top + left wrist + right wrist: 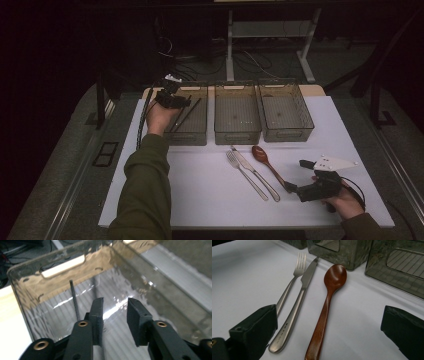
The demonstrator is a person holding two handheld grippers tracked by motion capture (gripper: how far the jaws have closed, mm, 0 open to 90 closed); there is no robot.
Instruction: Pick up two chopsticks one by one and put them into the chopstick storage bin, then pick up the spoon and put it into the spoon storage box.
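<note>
My left gripper [175,99] hangs over the left clear bin [190,136], where two thin black chopsticks [191,111] lie. In the left gripper view its jaws [115,303] stand apart inside the bin [62,263], with nothing between the pads. One black chopstick [74,300] runs just outside the left jaw. My right gripper [295,189] rests low at the near right, at the end of the wooden spoon [264,159]. In the right gripper view its jaws [329,312] are wide open, with the spoon's handle [322,322] lying between them, untouched.
A steel fork [244,172] and a knife [256,174] lie side by side on the white table top, left of the spoon. Two more clear bins, middle [237,134] and right [289,133], stand in a row at the back. The person's sleeved left forearm [145,185] crosses the table's left side.
</note>
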